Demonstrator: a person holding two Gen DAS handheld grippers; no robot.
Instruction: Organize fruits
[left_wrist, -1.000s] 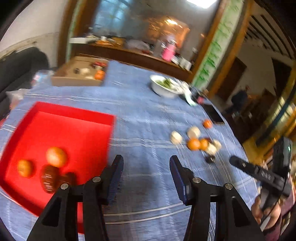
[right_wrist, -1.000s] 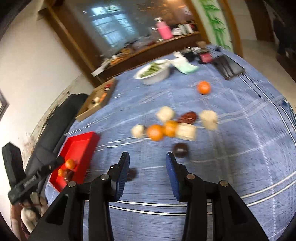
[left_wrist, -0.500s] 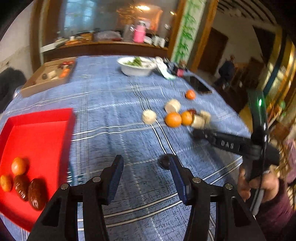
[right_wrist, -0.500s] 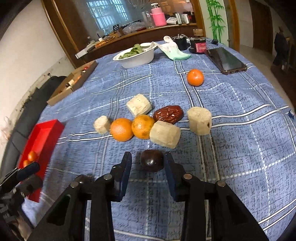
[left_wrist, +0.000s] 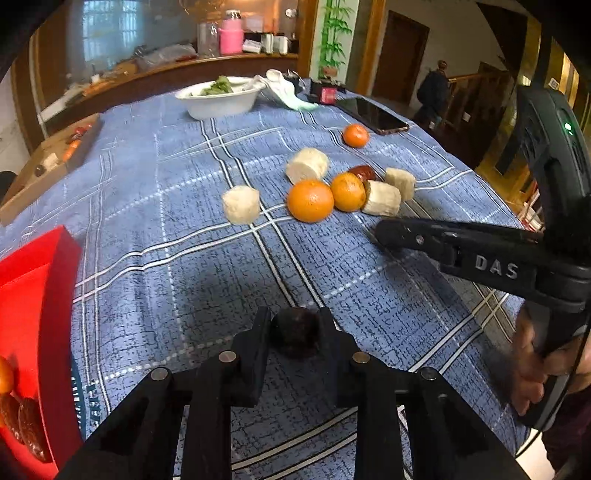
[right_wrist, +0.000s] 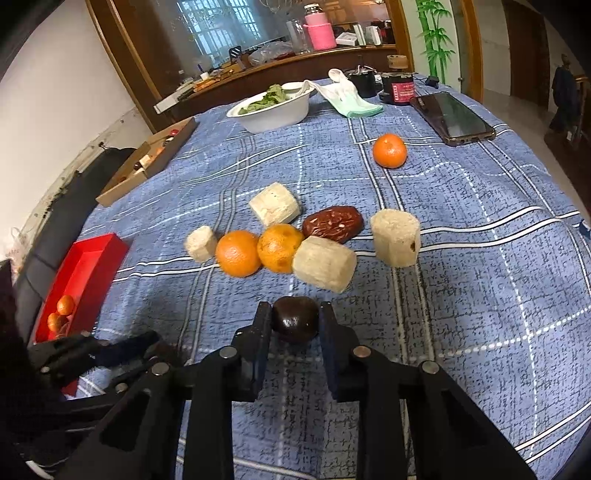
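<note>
Fruits on the cloth-covered counter (right_wrist: 480, 295), during sorting into a red tray (right_wrist: 92, 266).

The left hand-held gripper (left_wrist: 295, 325) is clamped on a dark round fruit (left_wrist: 295, 334), one finger against each side. The fruit appears to rest on the cloth directly ahead of the tool. The right hand-held gripper (right_wrist: 295, 314) is likewise closed on a second dark round fruit (right_wrist: 295, 321), just short of the main cluster. Holding each fruit across its widest part probably keeps the smooth ball from rolling out when lifted. The tray lies to the left of both tools, and its raised wall keeps the sorted pieces together.

Count ahead of the right hand-held gripper:
- three oranges: a touching pair (right_wrist: 238, 253) and a lone orange (right_wrist: 389, 150) farther off
- four pale cut chunks (right_wrist: 325, 264)
- one red date (right_wrist: 333, 224), behind the pair

Count in the tray:
- two small oranges, seen in the right wrist view
- two dark reddish pieces, seen in the left wrist view

Judged from this, most of the fruit remains unsorted.
</note>
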